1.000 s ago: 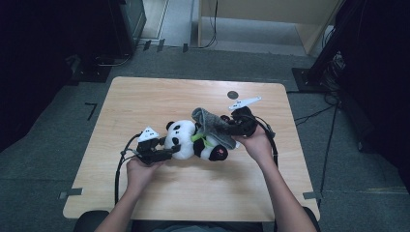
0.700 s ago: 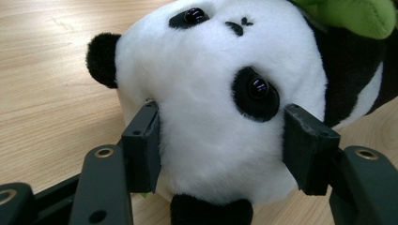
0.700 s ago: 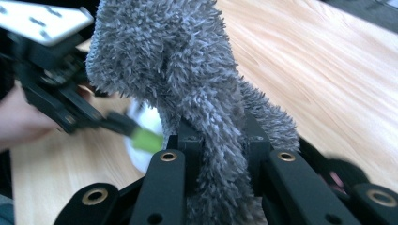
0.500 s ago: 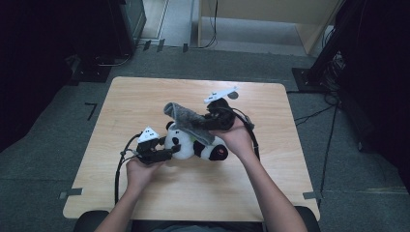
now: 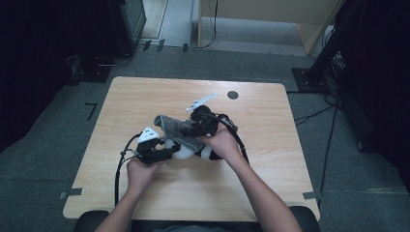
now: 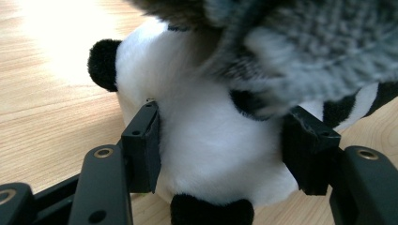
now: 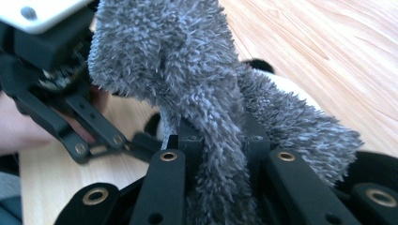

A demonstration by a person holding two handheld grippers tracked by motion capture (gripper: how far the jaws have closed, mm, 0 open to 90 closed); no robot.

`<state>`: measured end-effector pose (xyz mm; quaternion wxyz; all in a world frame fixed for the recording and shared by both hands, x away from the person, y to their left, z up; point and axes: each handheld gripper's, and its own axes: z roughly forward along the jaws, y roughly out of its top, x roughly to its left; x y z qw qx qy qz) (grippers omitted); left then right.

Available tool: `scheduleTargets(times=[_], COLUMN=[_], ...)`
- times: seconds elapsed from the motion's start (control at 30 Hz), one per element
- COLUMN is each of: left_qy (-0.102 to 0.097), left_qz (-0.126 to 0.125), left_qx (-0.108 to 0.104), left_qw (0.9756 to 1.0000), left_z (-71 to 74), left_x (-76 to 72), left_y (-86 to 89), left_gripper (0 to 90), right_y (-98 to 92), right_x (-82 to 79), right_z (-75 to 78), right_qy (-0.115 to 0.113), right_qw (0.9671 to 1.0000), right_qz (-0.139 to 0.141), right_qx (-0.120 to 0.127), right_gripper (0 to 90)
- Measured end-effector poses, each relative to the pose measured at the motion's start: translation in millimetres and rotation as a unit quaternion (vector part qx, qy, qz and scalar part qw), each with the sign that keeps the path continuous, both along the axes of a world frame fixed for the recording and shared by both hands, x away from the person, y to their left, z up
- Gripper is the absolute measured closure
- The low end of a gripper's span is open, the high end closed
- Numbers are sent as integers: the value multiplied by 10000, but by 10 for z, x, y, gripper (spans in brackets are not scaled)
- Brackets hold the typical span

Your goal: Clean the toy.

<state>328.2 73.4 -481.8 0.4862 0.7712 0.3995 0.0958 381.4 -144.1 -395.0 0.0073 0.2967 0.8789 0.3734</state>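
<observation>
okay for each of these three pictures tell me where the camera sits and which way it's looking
High view: above the person's side, looking forward and down on the table; both forearms, left gripper, right gripper.
Left gripper view: on the left gripper, facing the toy panda between its jaws.
Right gripper view: on the right gripper, facing the grey cloth it clamps.
All three share panda and cloth.

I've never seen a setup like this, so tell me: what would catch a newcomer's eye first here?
Probably the plush panda near the middle of the wooden table, its white head clamped between the black jaws of the left gripper. Draped right over it is a fuzzy grey cloth, pinched in the right gripper. After that, the person's two bare forearms reaching in from the near edge, with a cable trailing from each tool.
</observation>
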Motion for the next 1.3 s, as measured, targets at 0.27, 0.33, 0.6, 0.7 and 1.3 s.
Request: scheduleTargets(times=[0.27,0.33,0.6,0.7,1.3], left_qy=[102,141,172,128,-95], left_qz=[6,20,35,10,-54], left_qx=[7,-3,-60,-94,-5], left_qw=[9999,9999,9998,9999,9999], left_z=[-5,-9,-13,-23,-23], left_x=[6,13,24,28,-9], left_y=[2,7,15,21,17], left_gripper=[377,376,374,372,358], right_y=[-395,-536,-1100,-1197,-474], right_x=[-21,-42,-138,-168,-61], right_z=[47,72,-43,-95,322], right_qy=[-94,-123,51,93,-384], right_qw=[9991,9985,9965,9952,9990], right_qz=[-366,-488,-807,-923,-234], right_qx=[-183,-220,-234,-318,15], right_gripper=[758,758,758,757,755])
